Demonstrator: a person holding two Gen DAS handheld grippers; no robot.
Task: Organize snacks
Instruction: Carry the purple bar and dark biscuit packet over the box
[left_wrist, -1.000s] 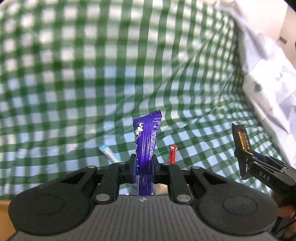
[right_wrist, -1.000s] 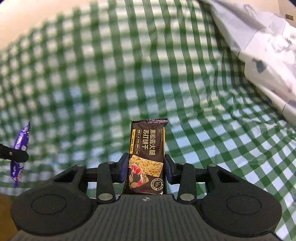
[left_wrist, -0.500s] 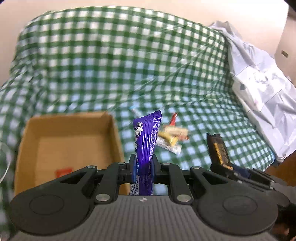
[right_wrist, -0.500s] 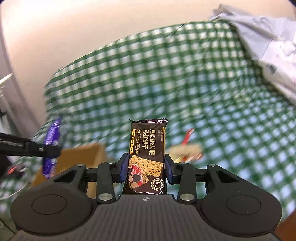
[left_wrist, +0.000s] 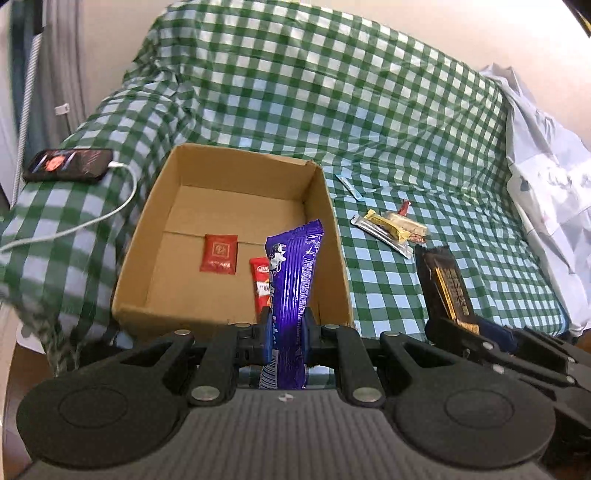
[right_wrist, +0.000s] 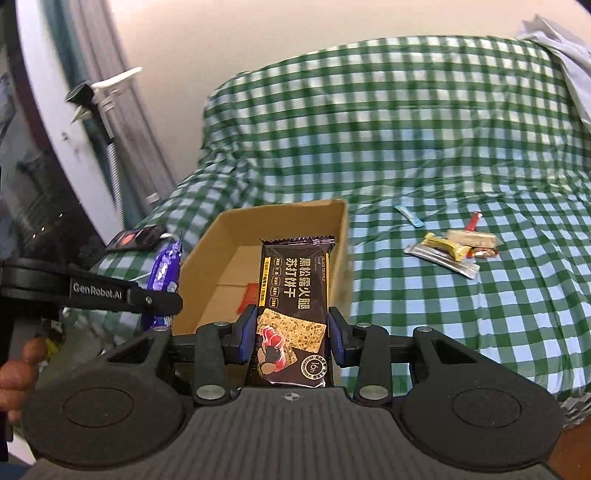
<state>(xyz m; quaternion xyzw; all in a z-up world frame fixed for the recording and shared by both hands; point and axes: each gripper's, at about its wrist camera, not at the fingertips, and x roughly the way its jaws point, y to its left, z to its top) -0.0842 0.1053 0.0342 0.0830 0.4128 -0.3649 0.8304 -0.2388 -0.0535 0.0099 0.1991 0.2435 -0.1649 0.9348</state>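
Gripping a purple foil snack packet (left_wrist: 293, 291) near its bottom, the left gripper (left_wrist: 284, 332) holds it over the brown cardboard box (left_wrist: 229, 173); the right gripper (right_wrist: 291, 338) clamps a dark cracker packet (right_wrist: 295, 295) beside the box. If released too early, the tall packets may tip over the wall onto the green checked cloth (left_wrist: 369, 110).

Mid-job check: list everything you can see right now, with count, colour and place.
cardboard box: 1, brown, on checked cloth
red packets: 2, inside box
purple snack: 1, in left tool
cracker pack: 1, dark brown, in right tool
loose snacks: small pile, yellow, silver, red, right of box
blue stick: 1, behind pile
phone: 1, black, charging, left of box
white bedding: far right
left tool: shut
right tool: shut
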